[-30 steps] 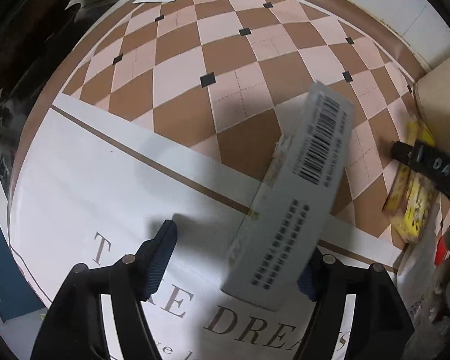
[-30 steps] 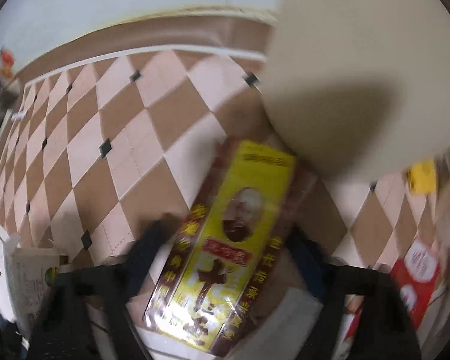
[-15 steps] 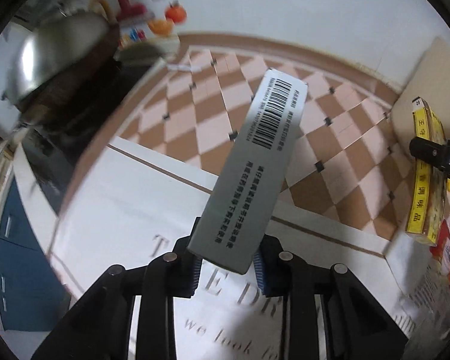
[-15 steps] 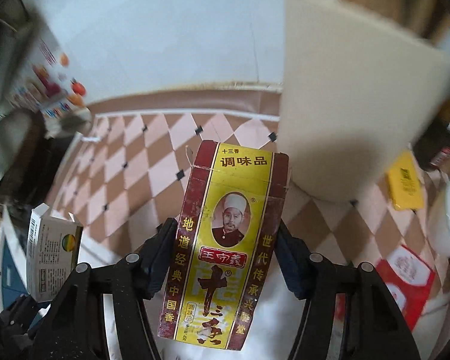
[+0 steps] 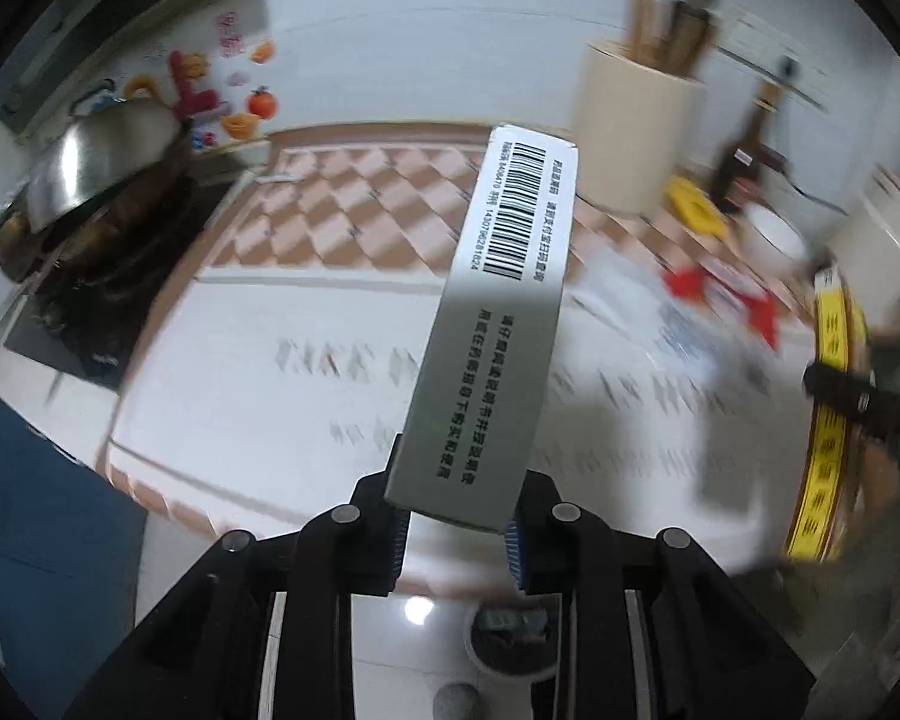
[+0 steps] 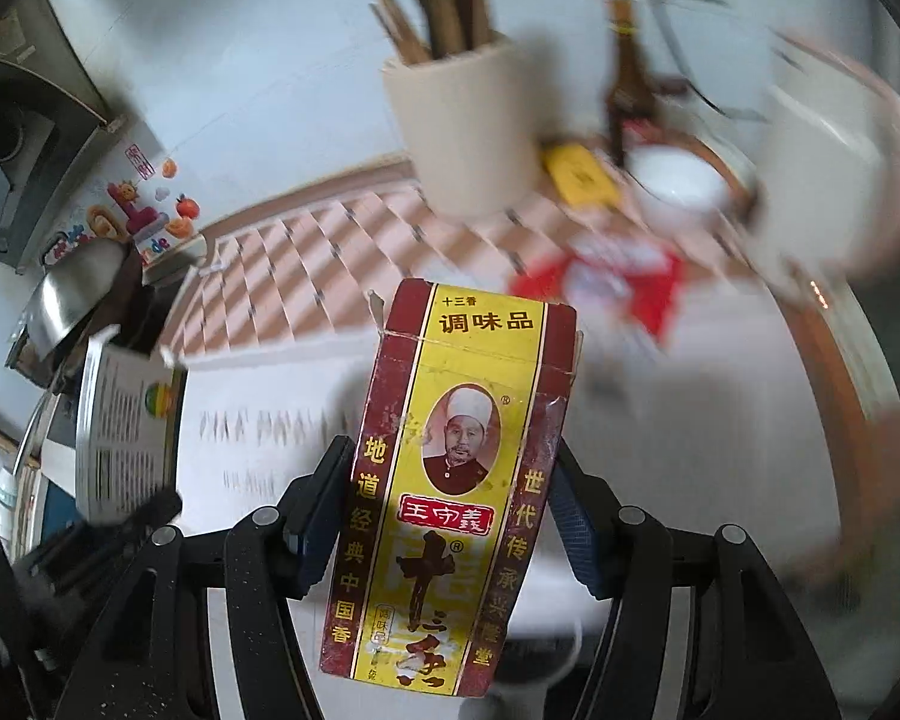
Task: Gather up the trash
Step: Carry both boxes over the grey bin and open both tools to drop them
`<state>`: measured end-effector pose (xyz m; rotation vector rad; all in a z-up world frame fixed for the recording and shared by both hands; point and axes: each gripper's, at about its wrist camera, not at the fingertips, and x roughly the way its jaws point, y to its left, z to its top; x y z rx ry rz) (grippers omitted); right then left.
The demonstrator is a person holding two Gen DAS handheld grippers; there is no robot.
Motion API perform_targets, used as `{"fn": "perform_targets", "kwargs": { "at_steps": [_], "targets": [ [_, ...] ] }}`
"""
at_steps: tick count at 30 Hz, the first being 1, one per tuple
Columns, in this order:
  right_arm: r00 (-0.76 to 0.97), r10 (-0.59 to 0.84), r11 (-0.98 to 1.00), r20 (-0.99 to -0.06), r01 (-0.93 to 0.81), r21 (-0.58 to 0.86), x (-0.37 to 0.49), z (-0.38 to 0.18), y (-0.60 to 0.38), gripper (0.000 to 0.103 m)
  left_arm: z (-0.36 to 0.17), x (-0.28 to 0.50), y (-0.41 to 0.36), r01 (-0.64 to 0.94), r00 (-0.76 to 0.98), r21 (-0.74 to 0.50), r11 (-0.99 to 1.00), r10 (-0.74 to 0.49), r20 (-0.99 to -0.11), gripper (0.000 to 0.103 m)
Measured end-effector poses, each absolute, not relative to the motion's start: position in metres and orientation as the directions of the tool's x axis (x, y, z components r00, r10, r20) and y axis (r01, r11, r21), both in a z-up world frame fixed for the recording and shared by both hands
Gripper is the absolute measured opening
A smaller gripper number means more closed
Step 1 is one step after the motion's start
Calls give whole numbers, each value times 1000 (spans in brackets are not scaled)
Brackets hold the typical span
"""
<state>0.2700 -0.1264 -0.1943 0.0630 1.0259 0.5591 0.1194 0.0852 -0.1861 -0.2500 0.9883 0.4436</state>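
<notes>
Much of both views is smeared by motion blur, so the printed words on the white mat (image 5: 306, 396) over the worktop cannot be read, and the red packet (image 6: 624, 282) near the white bowl (image 6: 675, 186) is only a blur. My left gripper (image 5: 453, 531) has its jaws pinching the lower end of a grey carton (image 5: 498, 324), which stands up and away from me above the worktop; its narrow side shows a barcode and small lines of Chinese print, too small for me to read with certainty. My right gripper (image 6: 444, 531) has its jaws pressed on both sides of a red and yellow spice box (image 6: 456, 480), also lifted above the worktop. Its front shows 十三香 and 调味品 at the top, a portrait of a man in a white cap, and 王守義 on a red label. The bottom edge of this box is cut off behind the jaws. Behind stand a beige utensil holder (image 6: 462, 132) and a dark bottle (image 6: 627, 78), both blurred.
</notes>
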Motion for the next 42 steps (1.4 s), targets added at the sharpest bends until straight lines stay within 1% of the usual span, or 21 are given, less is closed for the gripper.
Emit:
{"fn": "perform_targets", "kwargs": {
  "at_steps": [4,7,9,12,15,18,21,23,24,26,27,28,29,32,33,34,35,36,37,42],
  "targets": [
    [365,425,890,-828,-333,311,199,-226,-182,64,-206,84,56,-396,457,-60,916,140,-878,23],
    [319,384,911,-866,-284,299,151,-260,-214,64,-238,56,29,-337,390,-115,934,27,-920,23],
    [266,356,922,-896,-256,291,125,-291,-231,64,-270,38,11,-315,319,-139,939,-34,-947,22],
    [176,316,937,-932,-212,277,97,-348,-253,64,-328,20,-6,-314,192,-165,935,-108,-975,22],
    [90,314,941,-945,-165,297,84,-416,-269,64,-395,14,-17,-329,87,-186,926,-167,-982,22],
    [30,335,935,-942,-133,328,83,-489,-271,64,-468,21,-22,-367,13,-233,901,-246,-969,22],
    [2,346,930,-938,-130,343,92,-572,-266,64,-546,40,-27,-393,-36,-258,883,-295,-955,22],
    [-25,352,927,-936,-124,353,103,-624,-261,64,-592,59,-30,-391,-55,-262,882,-307,-950,22],
    [-47,350,928,-936,-123,353,110,-662,-259,64,-613,68,-31,-384,-67,-252,888,-300,-952,22],
    [-79,346,928,-935,-119,354,121,-705,-252,64,-653,85,-35,-372,-82,-239,897,-289,-954,22],
    [-103,350,927,-931,-103,360,127,-738,-250,64,-671,94,-36,-363,-87,-229,903,-277,-957,22],
    [-117,346,928,-931,-103,357,130,-753,-247,64,-687,100,-37,-355,-92,-211,911,-259,-961,22],
    [-141,335,931,-931,-104,351,136,-781,-243,64,-701,105,-37,-348,-95,-204,915,-251,-963,22],
    [-177,326,933,-929,-100,346,149,-827,-233,65,-738,115,-35,-349,-107,-150,925,-199,-974,24],
    [-187,323,932,-928,-104,346,152,-838,-230,66,-745,101,-33,-352,-102,-146,925,-192,-976,31],
    [-194,311,935,-930,-113,336,155,-847,-228,72,-750,99,-31,-356,-98,-133,925,-179,-979,52],
    [-197,303,936,-932,-119,330,156,-851,-225,87,-754,99,-31,-357,-95,-110,927,-154,-983,66],
    [-193,298,938,-935,-123,324,158,-853,-221,95,-755,96,-29,-357,-89,-79,931,-118,-989,91],
    [-187,291,940,-938,-126,317,157,-850,-221,101,-756,95,-28,-357,-84,-57,932,-93,-992,98],
    [-130,220,955,-967,-171,241,159,-833,-216,103,-754,79,-14,-381,-96,14,924,-25,-995,98]
  ]
}}
